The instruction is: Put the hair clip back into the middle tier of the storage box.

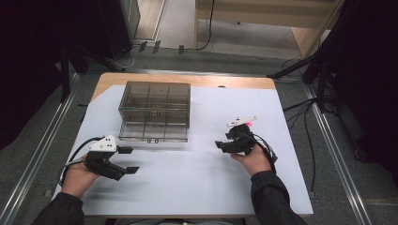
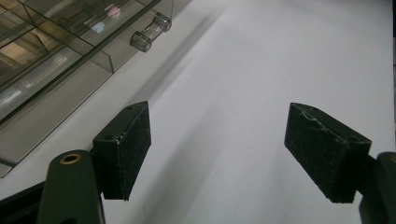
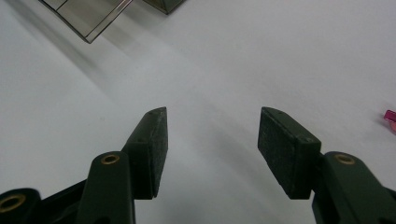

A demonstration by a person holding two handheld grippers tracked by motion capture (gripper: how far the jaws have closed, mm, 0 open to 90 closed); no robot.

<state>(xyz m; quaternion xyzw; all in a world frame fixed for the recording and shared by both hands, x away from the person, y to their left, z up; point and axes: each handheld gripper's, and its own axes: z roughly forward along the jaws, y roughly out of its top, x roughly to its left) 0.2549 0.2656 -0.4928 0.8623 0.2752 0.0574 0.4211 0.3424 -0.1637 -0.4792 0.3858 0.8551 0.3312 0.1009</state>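
Both tongs hover released over the white counter (image 1: 197,178).

The left tongs (image 1: 130,159) gape beside the smoky clear compartment box (image 1: 155,110) near its front latch (image 2: 150,32); the right tongs (image 1: 224,140), empty-jawed, hang well apart from it, near a small pink piece (image 3: 390,115).

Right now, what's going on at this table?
A person holds a gripper in each hand over a white sheet covering the wooden table. The left gripper sits near the front left corner of a smoky transparent plastic compartment box, jaws open with nothing between them. The right gripper is to the box's right, also open and holding nothing. A small pink object lies on the sheet close to the right gripper. Neither gripper touches the box.
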